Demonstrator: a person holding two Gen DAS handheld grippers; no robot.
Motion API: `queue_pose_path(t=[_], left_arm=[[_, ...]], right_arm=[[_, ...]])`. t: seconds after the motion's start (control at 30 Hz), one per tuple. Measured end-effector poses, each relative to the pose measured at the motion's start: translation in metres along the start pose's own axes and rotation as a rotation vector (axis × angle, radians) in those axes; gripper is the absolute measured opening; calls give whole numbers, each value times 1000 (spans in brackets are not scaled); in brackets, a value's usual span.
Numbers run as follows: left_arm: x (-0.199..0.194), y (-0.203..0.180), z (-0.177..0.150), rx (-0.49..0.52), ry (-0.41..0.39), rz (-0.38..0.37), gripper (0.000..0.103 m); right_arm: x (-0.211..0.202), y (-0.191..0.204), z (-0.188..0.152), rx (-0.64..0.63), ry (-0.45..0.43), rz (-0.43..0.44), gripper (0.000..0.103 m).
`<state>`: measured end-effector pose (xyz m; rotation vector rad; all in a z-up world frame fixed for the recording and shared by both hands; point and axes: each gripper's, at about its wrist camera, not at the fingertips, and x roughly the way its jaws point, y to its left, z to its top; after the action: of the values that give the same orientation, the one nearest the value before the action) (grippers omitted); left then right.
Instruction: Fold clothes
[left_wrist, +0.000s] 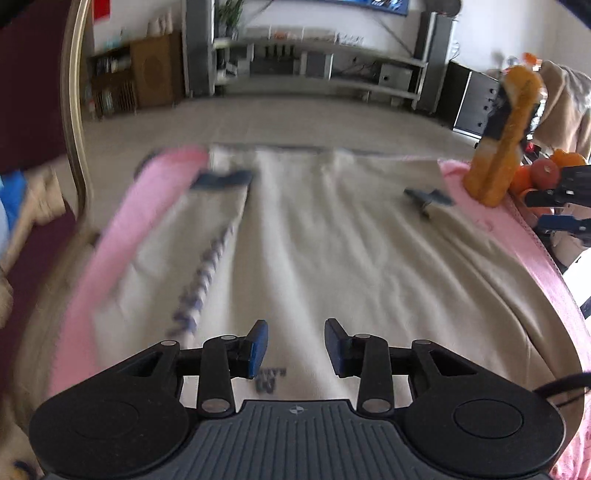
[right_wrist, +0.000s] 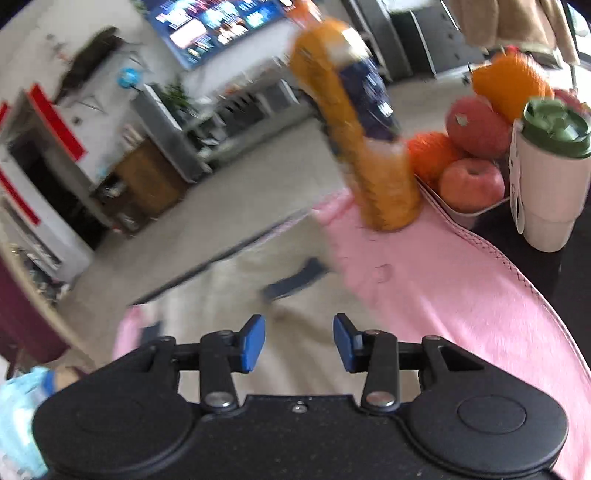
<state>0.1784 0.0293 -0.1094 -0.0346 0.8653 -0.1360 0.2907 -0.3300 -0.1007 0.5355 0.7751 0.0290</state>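
A cream garment (left_wrist: 314, 236) with navy trim is laid flat on a pink cloth (right_wrist: 443, 288) covering the surface. Dark lettering is printed on the garment just ahead of the left hand-held gripper (left_wrist: 296, 349), but it is blurred and cannot be read. The left hand-held gripper is held released above the garment, nothing between its blue pads. The right hand-held gripper (right_wrist: 299, 343) is likewise released and empty. An orange bottle (right_wrist: 369, 147) with an unreadable navy label is stood beside a fruit tray (right_wrist: 465, 214) and a white cup (right_wrist: 546, 184).
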Motion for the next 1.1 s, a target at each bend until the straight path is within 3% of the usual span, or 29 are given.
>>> queue_pose_path(t=[0.07, 0.17, 0.37, 0.47, 0.53, 0.67, 0.77, 0.93, 1.1], left_arm=[[10, 7, 2, -41, 42, -20, 34], [12, 8, 4, -56, 37, -20, 35], [13, -7, 2, -5, 35, -15, 36], [15, -12, 1, 14, 37, -7, 36], [15, -12, 1, 11, 41, -13, 36], [17, -11, 1, -4, 47, -11, 36], [18, -13, 1, 7, 45, -1, 37], [20, -15, 0, 25, 41, 15, 37], [23, -18, -1, 43, 38, 31, 37]], right_arm=[[27, -12, 8, 23, 33, -10, 39], [58, -25, 13, 68, 75, -13, 39], [114, -52, 23, 156, 151, -8, 38], [113, -66, 21, 220, 176, 73, 37], [111, -76, 18, 272, 211, 169, 29], [107, -75, 16, 246, 244, 269, 27], [110, -65, 22, 203, 235, 258, 27], [129, -47, 32, 151, 229, 169, 25], [136, -37, 34, 132, 165, 109, 2]])
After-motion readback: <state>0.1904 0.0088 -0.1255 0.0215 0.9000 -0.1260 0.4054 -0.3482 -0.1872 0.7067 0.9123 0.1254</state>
